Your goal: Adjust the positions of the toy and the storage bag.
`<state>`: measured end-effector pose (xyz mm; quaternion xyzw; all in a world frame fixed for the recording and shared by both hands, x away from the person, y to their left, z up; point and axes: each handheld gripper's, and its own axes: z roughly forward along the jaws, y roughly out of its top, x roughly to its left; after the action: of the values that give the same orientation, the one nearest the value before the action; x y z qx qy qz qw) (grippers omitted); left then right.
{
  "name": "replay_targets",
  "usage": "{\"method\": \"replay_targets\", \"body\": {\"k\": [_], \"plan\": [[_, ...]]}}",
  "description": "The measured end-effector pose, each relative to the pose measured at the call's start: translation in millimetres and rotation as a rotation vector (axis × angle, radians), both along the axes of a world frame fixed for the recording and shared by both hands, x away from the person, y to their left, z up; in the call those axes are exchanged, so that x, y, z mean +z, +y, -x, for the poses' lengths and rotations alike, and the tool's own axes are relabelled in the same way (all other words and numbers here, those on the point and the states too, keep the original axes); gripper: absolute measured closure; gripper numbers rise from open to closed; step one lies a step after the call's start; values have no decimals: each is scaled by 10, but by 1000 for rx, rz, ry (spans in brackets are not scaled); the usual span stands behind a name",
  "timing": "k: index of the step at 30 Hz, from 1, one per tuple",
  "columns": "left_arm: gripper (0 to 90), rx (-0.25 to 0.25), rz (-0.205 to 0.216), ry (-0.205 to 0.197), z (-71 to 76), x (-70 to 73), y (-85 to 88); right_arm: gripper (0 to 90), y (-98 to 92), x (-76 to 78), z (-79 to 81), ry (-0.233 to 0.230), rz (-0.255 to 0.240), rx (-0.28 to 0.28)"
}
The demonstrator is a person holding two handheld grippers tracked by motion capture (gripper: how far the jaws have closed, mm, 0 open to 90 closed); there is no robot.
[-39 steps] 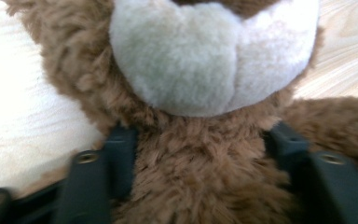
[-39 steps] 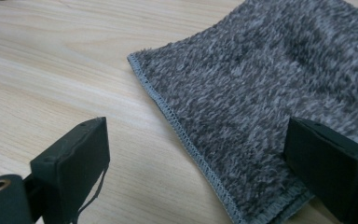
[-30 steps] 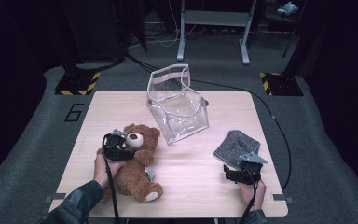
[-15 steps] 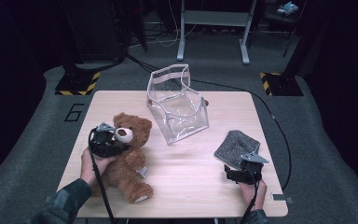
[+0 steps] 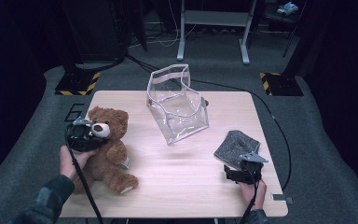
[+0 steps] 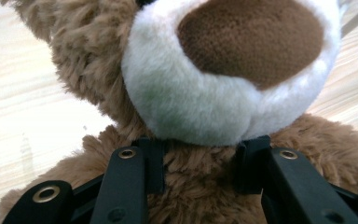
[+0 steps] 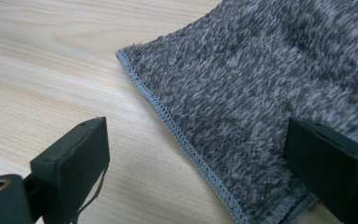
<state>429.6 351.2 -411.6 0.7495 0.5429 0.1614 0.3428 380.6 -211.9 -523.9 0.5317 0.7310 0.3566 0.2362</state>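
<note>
A brown teddy bear (image 5: 108,156) with a white muzzle sits propped up at the table's left. My left gripper (image 5: 91,134) is shut on it just under the head. In the left gripper view both black jaws press into the fur of the neck below the teddy bear's (image 6: 223,93) muzzle, on either side of my left gripper (image 6: 200,156). A grey fleecy cloth (image 5: 236,143) lies at the right front. My right gripper (image 5: 237,170) rests low at its near corner, open. One jaw of my right gripper (image 7: 205,149) stands over bare wood, the other over the cloth (image 7: 270,79).
A clear plastic pouch (image 5: 177,108) with a white-trimmed open mouth stands tilted at the middle back of the wooden table (image 5: 191,186). Dark floor, cables and metal stand legs lie beyond the far edge.
My left hand has carried the teddy bear to the left and lifted its head, so the bear now sits more upright. The right hand and the cloth have not moved.
</note>
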Motion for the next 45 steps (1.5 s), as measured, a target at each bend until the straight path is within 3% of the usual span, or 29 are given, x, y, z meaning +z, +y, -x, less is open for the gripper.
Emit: {"method": "replay_targets", "body": {"k": [1,4,7,8,11,15,22,24,32,36,38,45], "plan": [[619,-13,-16,28,-33,-10,34,65,3,1,-1,3,0,-2],[599,8,-20,46,-151,-99,88,65,17,7,-12,-4,1,12],[569,49,-1,86,-264,-204,107,67,60,40,-14,1,9,13],[559,75,26,98,-301,-243,103,67,74,53,-20,0,9,19],[529,75,18,131,-406,-334,115,70,121,121,-33,1,15,27],[467,76,9,139,-467,-382,80,76,183,235,-64,-26,17,55],[311,76,-9,140,-469,-311,55,83,343,439,-163,-44,7,90],[276,94,-8,119,-439,-251,53,83,382,483,-198,-50,13,99],[206,65,-17,4,-336,137,1,84,455,540,-266,-55,10,118],[197,30,-3,-56,-304,295,-183,84,461,529,-264,-41,6,112],[187,2,0,-67,-290,353,-310,84,448,522,-266,-43,10,113],[158,-80,40,-108,-306,391,-790,84,403,489,-243,-34,6,99]]}}
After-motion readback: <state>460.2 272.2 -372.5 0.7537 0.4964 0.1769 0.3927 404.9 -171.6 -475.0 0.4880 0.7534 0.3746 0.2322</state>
